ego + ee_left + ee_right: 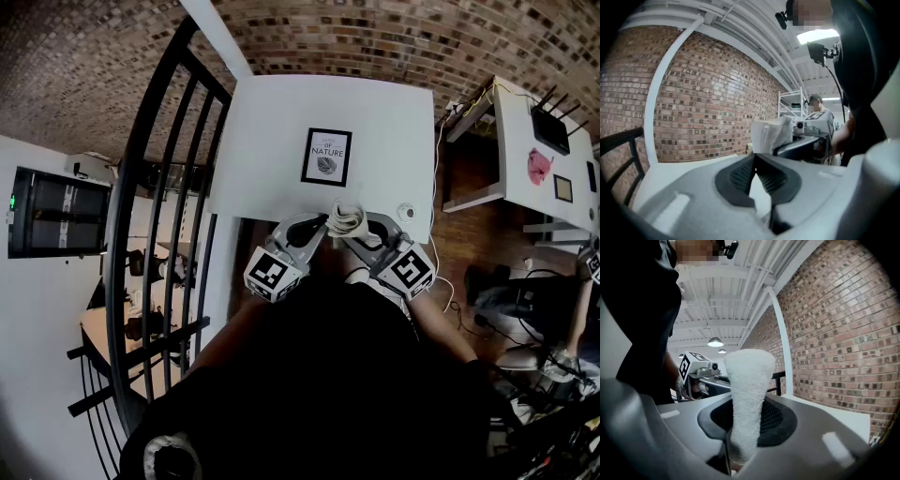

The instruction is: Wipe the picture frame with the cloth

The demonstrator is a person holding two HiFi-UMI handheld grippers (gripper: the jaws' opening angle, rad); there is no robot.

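The picture frame (pixel 326 157), black-edged with a white print, lies flat on the white table (pixel 272 141) beyond both grippers. My right gripper (pixel 353 231) (pixel 745 427) is shut on a folded white cloth (pixel 347 217) (pixel 747 390), which sticks up out of its jaws. The left gripper (pixel 317 227) (pixel 753 161) is just left of it, tips meeting, with nothing between them. In the left gripper view the cloth (pixel 771 135) shows close ahead to the right. Both grippers hover at the table's near edge, short of the frame.
A small white round object (pixel 405 212) sits on the table's near right corner. A black metal railing (pixel 169 187) runs along the left. At the right stands a white desk (pixel 511 141) with a router (pixel 551 127) and a pink item (pixel 538 166).
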